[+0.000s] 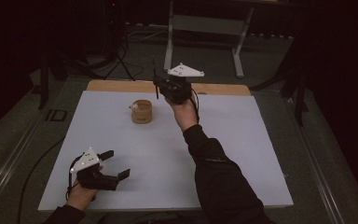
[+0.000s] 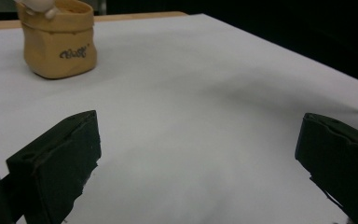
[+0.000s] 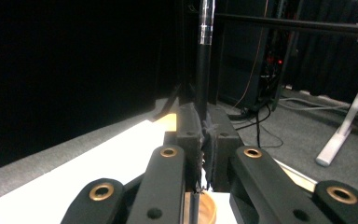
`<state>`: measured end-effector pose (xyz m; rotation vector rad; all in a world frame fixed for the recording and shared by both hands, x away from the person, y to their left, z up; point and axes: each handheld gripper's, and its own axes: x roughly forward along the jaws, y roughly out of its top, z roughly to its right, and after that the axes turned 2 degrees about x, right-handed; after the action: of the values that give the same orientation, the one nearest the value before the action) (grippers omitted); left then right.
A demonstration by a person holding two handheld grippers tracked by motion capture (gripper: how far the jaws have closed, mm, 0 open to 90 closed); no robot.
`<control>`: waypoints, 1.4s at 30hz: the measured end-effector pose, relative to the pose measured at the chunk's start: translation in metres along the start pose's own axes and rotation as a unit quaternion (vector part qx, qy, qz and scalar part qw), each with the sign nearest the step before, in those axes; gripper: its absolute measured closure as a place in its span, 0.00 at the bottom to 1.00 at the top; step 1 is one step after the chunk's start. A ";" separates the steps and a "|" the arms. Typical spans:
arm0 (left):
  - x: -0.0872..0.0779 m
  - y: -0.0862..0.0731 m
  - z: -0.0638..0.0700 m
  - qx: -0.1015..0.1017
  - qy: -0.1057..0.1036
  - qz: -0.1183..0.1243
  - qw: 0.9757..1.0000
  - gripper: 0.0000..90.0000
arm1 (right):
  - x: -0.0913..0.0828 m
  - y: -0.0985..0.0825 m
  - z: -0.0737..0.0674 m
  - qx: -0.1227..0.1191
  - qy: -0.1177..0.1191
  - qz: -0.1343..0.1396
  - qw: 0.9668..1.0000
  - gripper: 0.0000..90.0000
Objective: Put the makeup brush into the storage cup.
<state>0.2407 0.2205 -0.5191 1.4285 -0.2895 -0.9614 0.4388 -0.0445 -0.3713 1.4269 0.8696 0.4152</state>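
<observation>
Right now I have the right gripper raised over the far edge of the surface, its jaws clamped tight on a thin black pen that stands upright between them. From the right gripper view the pen rises straight up from the closed jaws, with a clear section near its top, and the wooden rim of the cup shows just below the jaws. On the high view the cup sits on the white surface toward the far side, a little to the left of the right gripper and apart from it; something small and pale rests at its rim. My left gripper is low over the near left corner of the surface, jaws spread wide with nothing between them. Looking along it in the left gripper view, the two black jaws stand far apart over bare white sheet, and the cup, tan with dark lettering on its side, stands well ahead at the upper left. A strip of wooden board shows beyond the sheet's far edge.
</observation>
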 end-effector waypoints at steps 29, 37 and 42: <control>-0.001 -0.001 0.000 0.003 -0.006 0.008 1.000 0.00 | 0.089 -0.051 0.010 0.037 -0.011 -0.048 0.998 0.95; -0.003 -0.001 -0.001 0.001 -0.009 0.013 1.000 0.00 | 0.102 -0.072 0.015 0.053 -0.011 -0.072 0.996 0.95; -0.005 -0.001 -0.002 -0.005 -0.009 0.019 1.000 0.00 | 0.109 -0.085 0.016 0.060 -0.009 -0.110 0.992 0.95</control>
<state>0.2389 0.2257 -0.5184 1.4014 -0.3241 -0.9439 0.5001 0.0112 -0.4833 1.4236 1.0390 0.1856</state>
